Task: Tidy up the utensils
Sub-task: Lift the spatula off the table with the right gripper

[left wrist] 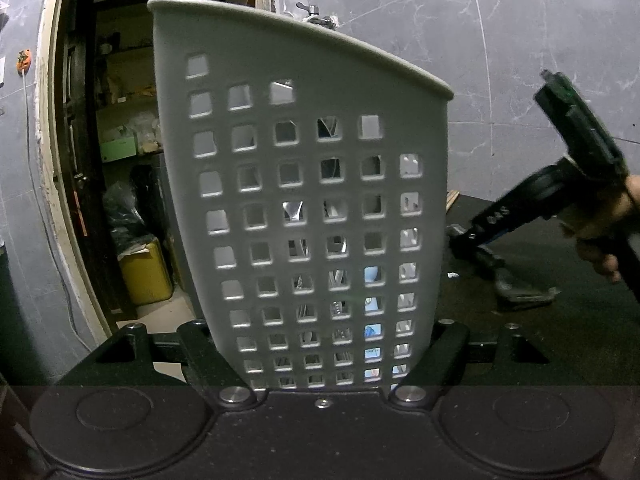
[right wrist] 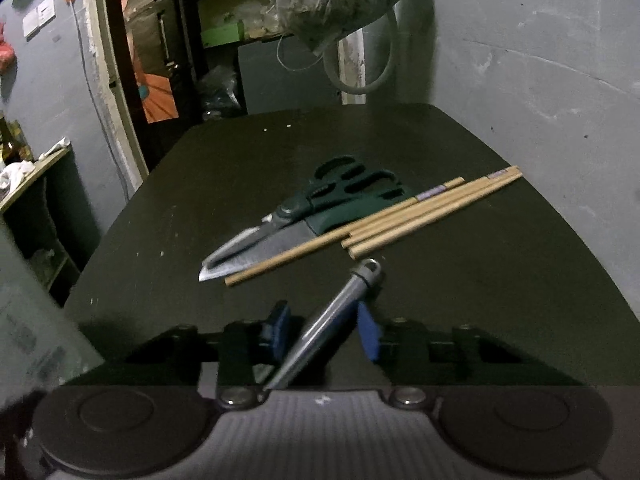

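Utensils lie mid-table: a grey handle (right wrist: 340, 312) slants between the right gripper (right wrist: 320, 328), seemingly not yet pinched; left gripper (left wrist: 320, 344) clamps the basket (left wrist: 304, 184).

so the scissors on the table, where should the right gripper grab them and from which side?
A judgement: grip the scissors at the narrow neck by the pivot, coming from above with the fingers across it. They lie flat on the table, on a knife, loops pointing away. The chopsticks crowd the right side, so the left approach looks freer. The right gripper has a grey handle between its fingers now.
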Demonstrator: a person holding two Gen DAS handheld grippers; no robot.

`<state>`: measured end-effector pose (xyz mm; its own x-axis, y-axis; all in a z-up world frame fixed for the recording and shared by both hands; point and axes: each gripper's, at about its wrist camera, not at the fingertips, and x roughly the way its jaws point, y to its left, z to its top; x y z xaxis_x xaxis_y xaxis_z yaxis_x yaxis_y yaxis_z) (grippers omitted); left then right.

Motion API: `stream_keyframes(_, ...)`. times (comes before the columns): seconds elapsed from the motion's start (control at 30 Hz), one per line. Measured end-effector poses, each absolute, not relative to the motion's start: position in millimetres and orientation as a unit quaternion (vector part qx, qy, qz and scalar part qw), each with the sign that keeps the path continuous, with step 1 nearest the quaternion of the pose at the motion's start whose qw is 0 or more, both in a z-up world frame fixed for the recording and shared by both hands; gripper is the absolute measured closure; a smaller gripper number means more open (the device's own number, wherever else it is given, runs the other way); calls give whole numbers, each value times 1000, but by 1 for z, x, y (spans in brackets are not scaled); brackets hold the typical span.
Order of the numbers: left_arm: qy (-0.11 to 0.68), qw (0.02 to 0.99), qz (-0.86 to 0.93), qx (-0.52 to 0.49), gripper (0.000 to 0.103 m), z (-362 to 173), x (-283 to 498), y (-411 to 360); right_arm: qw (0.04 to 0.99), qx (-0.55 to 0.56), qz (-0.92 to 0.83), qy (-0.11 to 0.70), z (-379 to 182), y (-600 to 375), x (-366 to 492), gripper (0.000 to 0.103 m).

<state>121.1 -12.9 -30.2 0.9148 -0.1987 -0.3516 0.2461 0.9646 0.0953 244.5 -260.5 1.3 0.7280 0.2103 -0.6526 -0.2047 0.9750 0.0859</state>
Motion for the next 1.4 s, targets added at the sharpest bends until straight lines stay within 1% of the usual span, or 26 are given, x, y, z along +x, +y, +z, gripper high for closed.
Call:
stream_keyframes(0.07,173,976,-114,68,25,-30,121,-13,928,-3,111,355,2,-264,238,69)
stream_keyframes(0.17,175,976,-114,68,25,-31,122,-13,926,-15,109,362,4,-266,234,68)
stream_keyframes(0.33,175,975,-116,67,25,-30,123,-12,922,-17,104,374,7,-265,247,57)
stream_keyframes(0.4,175,975,-116,67,25,-30,124,-11,922,-18,100,375,6,-264,255,57)
stream_keyframes(0.43,175,975,-117,67,25,-30,124,-10,922,-19,98,375,7,-264,258,58)
stream_keyframes(0.47,175,975,-117,66,25,-30,125,-10,923,-17,94,373,7,-264,259,75)
stream_keyframes(0.5,176,975,-117,66,25,-30,125,-9,923,-13,91,373,6,-265,261,76)
stream_keyframes(0.57,176,975,-118,66,25,-30,125,-9,923,-1,92,374,6,-269,263,83)
stream_keyframes(0.63,176,975,-117,66,24,-30,125,-9,926,16,91,366,8,-275,261,83)
stream_keyframes(0.77,176,975,-115,67,24,-29,126,-10,939,55,108,323,25,-288,247,83)
stream_keyframes(0.97,175,976,-112,69,24,-29,124,-13,969,59,134,199,58,-290,210,83)
stream_keyframes(1.1,174,976,-113,71,24,-28,123,-14,982,33,136,126,60,-284,189,83)
stream_keyframes(1.2,174,976,-113,70,24,-28,122,-13,985,17,135,102,59,-277,175,83)
stream_keyframes(1.4,175,976,-112,69,24,-28,123,-13,986,-1,142,87,62,-269,160,83)
